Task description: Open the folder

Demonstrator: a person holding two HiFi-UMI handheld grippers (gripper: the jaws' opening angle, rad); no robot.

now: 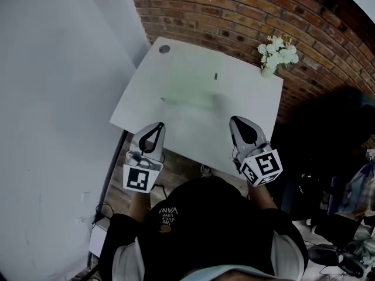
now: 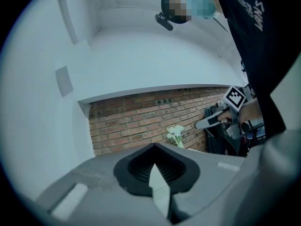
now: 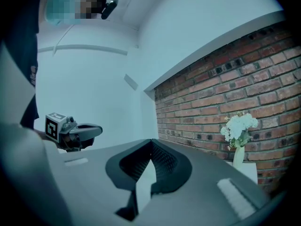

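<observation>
A pale green folder [image 1: 190, 91] lies flat and closed on the white table [image 1: 246, 139], towards its middle; a small dark mark [image 1: 215, 76] shows near its far side. My left gripper [image 1: 159, 125] hovers over the table's near edge, jaws together with nothing between them. My right gripper [image 1: 234, 120] is level with it to the right, also shut and empty. Both sit short of the folder. In the left gripper view the shut left gripper [image 2: 154, 146] fills the bottom, with the right gripper [image 2: 211, 120] beyond. The right gripper view shows its shut tip [image 3: 151, 141] and the left gripper [image 3: 87, 131].
A small vase of white flowers [image 1: 276, 54] stands at the table's far right corner by the brick wall [image 1: 234, 16]. A round cable hole [image 1: 164, 49] is at the far left corner. A white wall [image 1: 53, 98] runs along the left; dark clutter [image 1: 334, 215] lies to the right.
</observation>
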